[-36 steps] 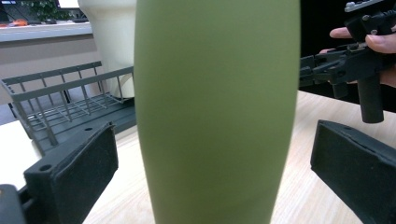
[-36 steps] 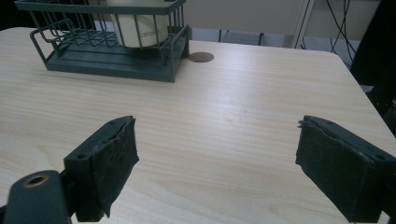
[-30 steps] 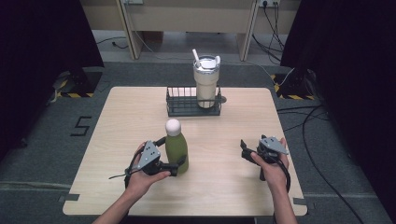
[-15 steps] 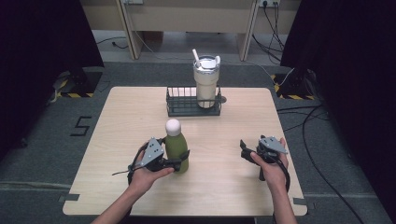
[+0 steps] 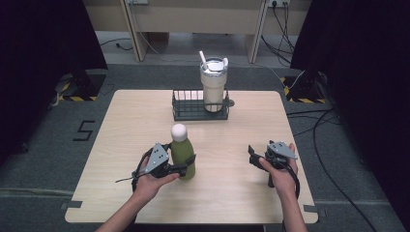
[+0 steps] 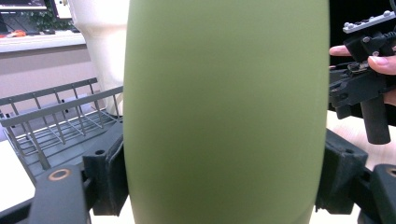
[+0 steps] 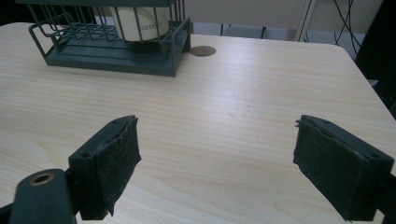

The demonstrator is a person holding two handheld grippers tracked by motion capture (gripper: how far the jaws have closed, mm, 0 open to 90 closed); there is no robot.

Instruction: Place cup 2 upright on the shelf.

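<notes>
At the near edge of the table (image 5: 121,203), the left gripper (image 5: 186,167) is clamped on the lower body of the green bottle (image 5: 182,152); in the left gripper view the bottle (image 6: 224,107) sits squarely between both pads, each pressed against its wall. Compared with the frames from a second and half a second ago, the bottle's position is nearly the same, standing upright at near centre-left, while the gripper has seated itself closer around it, so the change is judged to be the completion of the grasp, with no lift begun. Whether the base has left the tabletop cannot be told. To the right, well apart from the bottle, the right gripper (image 5: 252,158) rests at the same spot as before, its jaws spread wide over bare wood, as seen in the right gripper view (image 7: 217,154), and holding nothing. Farther off, at far centre, the wire basket (image 5: 188,112) already contains the cream tumbler (image 5: 213,87) with lid and straw in its right part; its left part is free. The bottle is judged ready for transfer, most probably to that free space.
</notes>
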